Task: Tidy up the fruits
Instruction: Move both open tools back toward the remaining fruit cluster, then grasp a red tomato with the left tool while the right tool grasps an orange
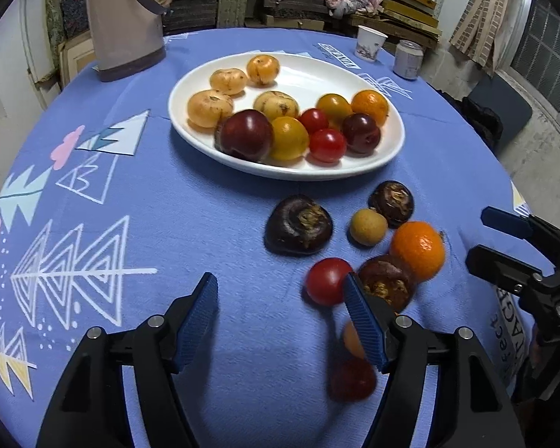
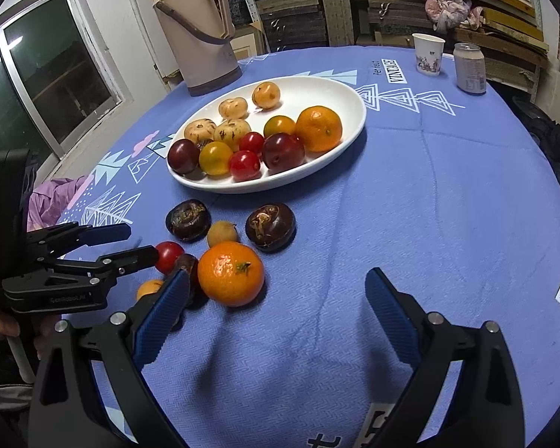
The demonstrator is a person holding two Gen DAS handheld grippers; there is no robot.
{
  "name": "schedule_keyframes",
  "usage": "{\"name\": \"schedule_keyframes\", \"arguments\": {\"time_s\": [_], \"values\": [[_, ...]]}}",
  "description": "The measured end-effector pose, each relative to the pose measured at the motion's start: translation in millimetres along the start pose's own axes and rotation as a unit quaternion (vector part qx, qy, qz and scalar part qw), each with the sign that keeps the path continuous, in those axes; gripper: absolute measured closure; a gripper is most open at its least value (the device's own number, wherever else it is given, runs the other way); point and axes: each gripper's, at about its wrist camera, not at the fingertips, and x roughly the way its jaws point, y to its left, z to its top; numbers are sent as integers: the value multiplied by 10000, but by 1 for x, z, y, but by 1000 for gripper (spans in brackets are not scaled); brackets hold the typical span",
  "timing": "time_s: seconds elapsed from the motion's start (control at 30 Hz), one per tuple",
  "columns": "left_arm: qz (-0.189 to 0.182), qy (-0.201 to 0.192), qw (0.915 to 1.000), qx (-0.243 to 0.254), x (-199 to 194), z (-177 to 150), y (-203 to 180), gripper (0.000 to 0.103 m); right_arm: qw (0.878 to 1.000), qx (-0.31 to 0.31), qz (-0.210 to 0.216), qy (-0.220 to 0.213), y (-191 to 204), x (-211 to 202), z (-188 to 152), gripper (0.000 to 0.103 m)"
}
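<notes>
**Both grippers spread over loose fruit beside the plate**

Left gripper (image 1: 280, 298) hangs over the blue tablecloth (image 1: 212, 216) with its jaws apart and nothing between the pads. Its right-hand finger (image 1: 362, 317) stands just in front of a red tomato (image 1: 326, 280) and a dark brown water chestnut (image 1: 386, 280); whether it touches either cannot be told. Behind that finger lie a small orange fruit (image 1: 352, 339) and a blurred dark red one (image 1: 352, 379).

Right gripper (image 2: 276, 310) is likewise released, holding nothing, above bare cloth just beside a mandarin (image 2: 230, 273).

Farther back on the cloth sit two more water chestnuts (image 1: 298, 228) (image 1: 392, 203) with a small tan fruit (image 1: 368, 227) between them.

Beyond them, the white plate (image 1: 306, 74) carries pale yellow fruits, plums, red and yellow tomatoes and one mandarin. A thermos (image 2: 198, 37), paper cup (image 2: 428, 54) and can (image 2: 469, 69) stand near the far edge.
</notes>
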Motion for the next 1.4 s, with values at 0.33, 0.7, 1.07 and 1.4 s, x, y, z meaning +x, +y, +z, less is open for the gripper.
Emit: {"name": "schedule_keyframes", "arguments": {"time_s": [0.33, 0.7, 1.07, 1.4], "values": [[-180, 61, 9998, 69, 6, -4, -1, 37, 10000, -13, 35, 14, 2, 0, -1, 10], [-455, -9, 9984, 320, 14, -3, -16, 72, 9999, -105, 100, 0, 8, -3, -3, 10], [-596, 39, 9982, 103, 11, -3, -5, 73, 9988, -451, 171, 65, 21, -3, -10, 10], [-500, 82, 9987, -7, 12, -4, 5, 73, 9933, -1013, -303, 465, 35, 29, -13, 25]]}}
